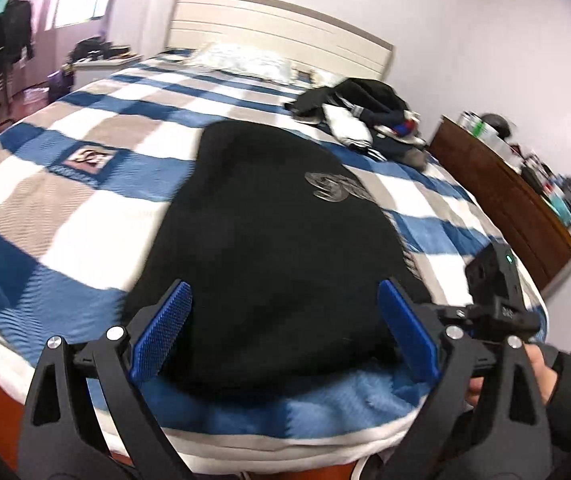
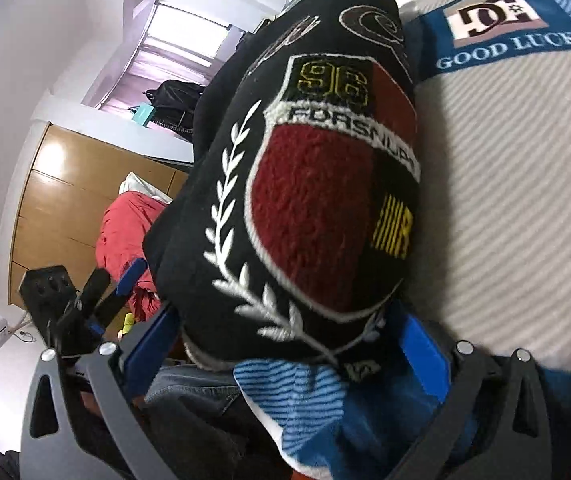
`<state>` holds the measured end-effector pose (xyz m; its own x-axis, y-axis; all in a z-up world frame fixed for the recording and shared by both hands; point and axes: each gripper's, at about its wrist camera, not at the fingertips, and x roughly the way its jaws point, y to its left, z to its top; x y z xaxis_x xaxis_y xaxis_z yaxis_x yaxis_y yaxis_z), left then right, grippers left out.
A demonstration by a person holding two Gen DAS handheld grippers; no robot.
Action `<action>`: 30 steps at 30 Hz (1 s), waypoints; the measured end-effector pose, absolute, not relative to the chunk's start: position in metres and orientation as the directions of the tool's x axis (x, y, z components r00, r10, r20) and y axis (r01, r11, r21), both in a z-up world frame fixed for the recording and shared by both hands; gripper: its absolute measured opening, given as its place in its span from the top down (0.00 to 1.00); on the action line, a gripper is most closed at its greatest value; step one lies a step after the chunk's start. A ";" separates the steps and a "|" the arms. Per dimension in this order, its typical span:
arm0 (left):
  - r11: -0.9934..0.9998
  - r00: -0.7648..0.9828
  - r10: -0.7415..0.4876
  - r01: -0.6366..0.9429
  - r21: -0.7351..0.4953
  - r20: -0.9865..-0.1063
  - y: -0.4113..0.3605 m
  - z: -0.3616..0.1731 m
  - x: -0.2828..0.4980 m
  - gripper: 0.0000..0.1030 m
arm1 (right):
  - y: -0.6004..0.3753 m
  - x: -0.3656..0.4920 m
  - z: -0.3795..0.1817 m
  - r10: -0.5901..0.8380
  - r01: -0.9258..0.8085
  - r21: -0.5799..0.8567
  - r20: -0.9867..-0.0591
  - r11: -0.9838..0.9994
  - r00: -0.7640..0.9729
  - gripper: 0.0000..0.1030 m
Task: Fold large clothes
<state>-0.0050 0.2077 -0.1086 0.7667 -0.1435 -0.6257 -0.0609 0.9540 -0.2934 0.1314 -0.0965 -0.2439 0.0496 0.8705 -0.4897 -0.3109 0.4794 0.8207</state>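
A folded black garment lies on the striped bedspread, reaching to the near edge of the bed. My left gripper is open, its blue pads on either side of the garment's near end, above it. The right gripper shows at the right of the left wrist view, held by a hand. In the right wrist view the garment shows a red shield patch with "96". My right gripper is open, its jaws wide on either side of the garment's thick folded end. Whether the pads touch the cloth I cannot tell.
A pile of dark and white clothes lies at the bed's far right. A wooden dresser with clutter stands right of the bed. A pillow rests by the headboard. A red cloth and wooden wardrobe are beyond.
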 end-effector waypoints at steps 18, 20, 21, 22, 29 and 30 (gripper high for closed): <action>0.790 0.568 -0.517 0.027 -0.613 -0.641 0.323 -0.195 0.116 0.10 | -0.107 0.146 -0.226 0.908 -0.219 0.883 -0.414 0.416 0.056 0.04; 0.792 0.554 -0.527 0.045 -0.609 -0.644 0.321 -0.204 0.123 0.10 | -0.105 0.147 -0.235 0.899 -0.201 0.877 -0.435 0.436 0.054 0.04; 0.787 0.548 -0.536 0.051 -0.615 -0.642 0.323 -0.206 0.126 0.10 | -0.102 0.147 -0.239 0.894 -0.214 0.869 -0.446 0.446 0.052 0.04; 0.785 0.533 -0.546 0.056 -0.617 -0.646 0.323 -0.209 0.129 0.10 | -0.101 0.147 -0.241 0.896 -0.219 0.870 -0.440 0.441 0.058 0.04; 0.712 0.459 -0.633 0.029 -0.701 -0.624 0.327 -0.234 0.137 0.10 | -0.084 0.162 -0.244 0.899 -0.184 0.880 -0.435 0.438 0.060 0.03; 0.707 0.455 -0.638 0.025 -0.707 -0.621 0.327 -0.236 0.137 0.10 | -0.083 0.164 -0.244 0.897 -0.178 0.879 -0.437 0.441 0.065 0.03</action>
<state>0.1366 0.3269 -0.2356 0.4554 -0.6377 -0.6212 0.0253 0.7068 -0.7069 0.1638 -0.0827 -0.2441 0.0646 0.8971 -0.4371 -0.1782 0.4413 0.8795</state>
